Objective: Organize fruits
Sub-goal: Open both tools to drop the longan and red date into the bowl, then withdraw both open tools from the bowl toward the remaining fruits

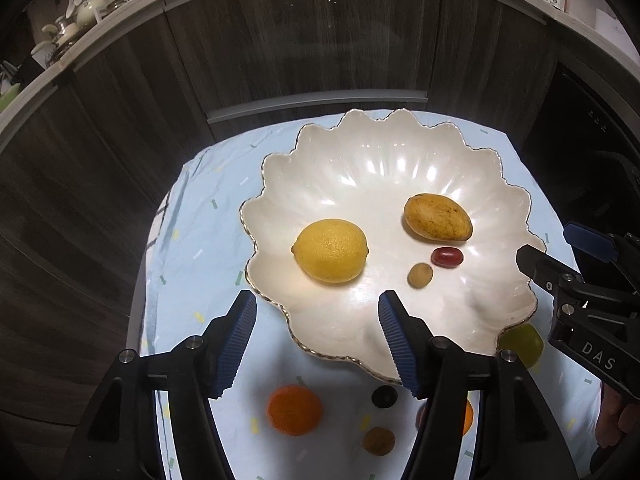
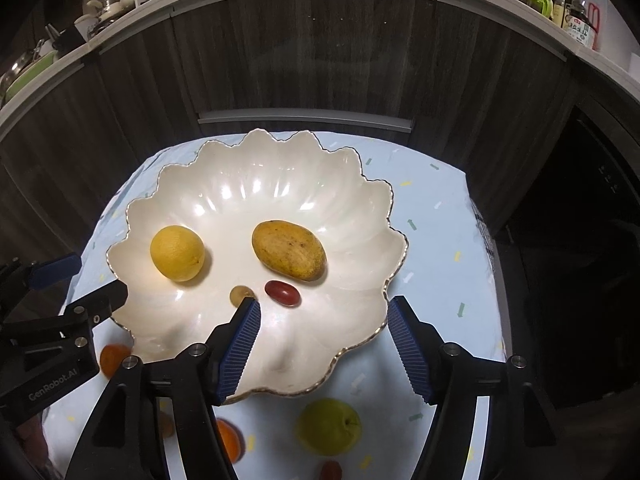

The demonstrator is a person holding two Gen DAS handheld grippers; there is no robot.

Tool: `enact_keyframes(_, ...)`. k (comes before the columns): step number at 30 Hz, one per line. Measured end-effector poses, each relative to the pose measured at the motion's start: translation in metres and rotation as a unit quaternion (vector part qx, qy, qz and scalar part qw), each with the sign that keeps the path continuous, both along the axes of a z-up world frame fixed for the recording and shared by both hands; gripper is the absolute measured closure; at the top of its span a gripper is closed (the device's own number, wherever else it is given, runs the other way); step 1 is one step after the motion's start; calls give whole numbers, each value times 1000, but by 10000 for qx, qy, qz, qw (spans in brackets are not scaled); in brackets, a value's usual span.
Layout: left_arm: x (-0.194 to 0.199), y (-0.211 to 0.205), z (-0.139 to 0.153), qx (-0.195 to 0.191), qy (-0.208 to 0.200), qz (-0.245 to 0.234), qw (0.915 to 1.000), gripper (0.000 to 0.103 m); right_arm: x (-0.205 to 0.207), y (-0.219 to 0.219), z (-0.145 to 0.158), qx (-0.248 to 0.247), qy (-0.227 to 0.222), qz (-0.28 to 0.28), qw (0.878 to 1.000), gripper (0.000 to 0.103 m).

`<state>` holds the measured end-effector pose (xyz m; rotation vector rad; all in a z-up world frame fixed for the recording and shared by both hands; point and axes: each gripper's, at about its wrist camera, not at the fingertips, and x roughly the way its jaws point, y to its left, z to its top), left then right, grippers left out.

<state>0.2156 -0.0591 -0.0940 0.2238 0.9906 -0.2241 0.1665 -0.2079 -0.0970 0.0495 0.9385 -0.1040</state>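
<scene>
Lemon (image 1: 329, 250), mango (image 1: 437, 216), red grape (image 1: 447, 257), small tan fruit (image 1: 419, 275) lay in shell dish (image 1: 360, 168). Left gripper (image 1: 318, 344) and right gripper (image 2: 324, 346) hung over dish's near rim, jaws apart, empty. Orange (image 1: 295, 409), green fruit (image 2: 329, 426) lay outside dish, near its front edge.

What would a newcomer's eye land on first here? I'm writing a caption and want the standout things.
First, the big scalloped white dish with a gold rim, on the pale blue cloth. In it lie a lemon at left, a mango at right, and a red grape just below the mango. Nearer the camera, an orange and a green fruit wait on the cloth.
</scene>
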Motion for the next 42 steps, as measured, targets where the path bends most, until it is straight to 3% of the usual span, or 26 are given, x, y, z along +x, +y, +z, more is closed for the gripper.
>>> enact_keyframes(20, -25, -3, 19, -56, -182, -62, 9998, 40, -25, -4, 16, -26, -103, -134, 9999, 36)
enact_keyframes(42, -54, 3, 8, -94, -103, -34, 9999, 40, -54, 1, 6, -42, -11, -154, 9999, 36)
